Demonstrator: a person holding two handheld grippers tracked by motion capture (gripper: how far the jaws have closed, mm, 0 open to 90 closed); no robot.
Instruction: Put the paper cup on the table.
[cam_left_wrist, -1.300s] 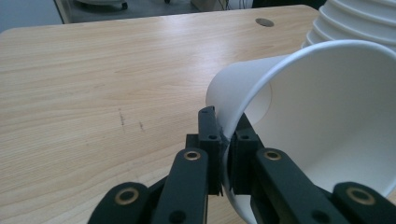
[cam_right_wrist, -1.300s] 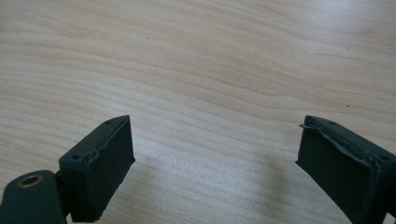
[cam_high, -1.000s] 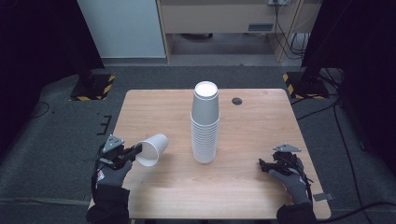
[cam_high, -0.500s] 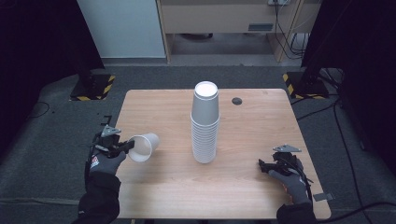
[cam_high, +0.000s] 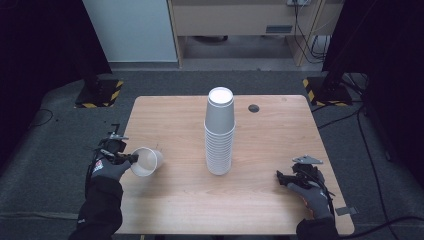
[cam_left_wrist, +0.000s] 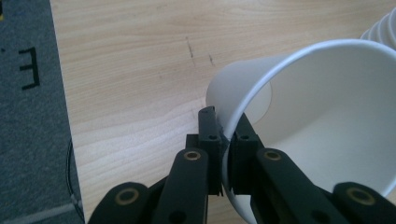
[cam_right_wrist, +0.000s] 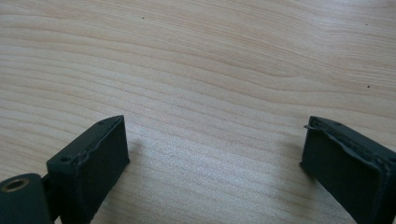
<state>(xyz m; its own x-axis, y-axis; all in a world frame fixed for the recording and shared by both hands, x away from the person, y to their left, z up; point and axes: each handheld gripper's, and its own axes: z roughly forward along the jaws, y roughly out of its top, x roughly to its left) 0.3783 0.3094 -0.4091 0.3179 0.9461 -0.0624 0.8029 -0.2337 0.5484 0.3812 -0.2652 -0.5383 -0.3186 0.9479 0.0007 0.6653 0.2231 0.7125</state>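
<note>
- Paper cup, single and white, lay tilted on its side near the left edge of the wooden table, its open mouth turned toward the person, its base toward the middle of the table.
- The left gripper was clamped on the cup's rim; in the left gripper view, one jaw sat outside the wall and one inside, pinching the thin paper of the cup.
- The cup's inside looked empty and clean.
- A tall stack of cups, nested mouth-down, stood upright at mid-table, well apart from the held cup.
- The right gripper rested low near the table's right front edge, jaws wide apart and holding nothing; bare wood lay between them in the right gripper view.
- Judged from this, the step was handling the single cup: a light pinch would spare the rim from creasing, and the cup should be levelled before it is set down or stacked.
</note>
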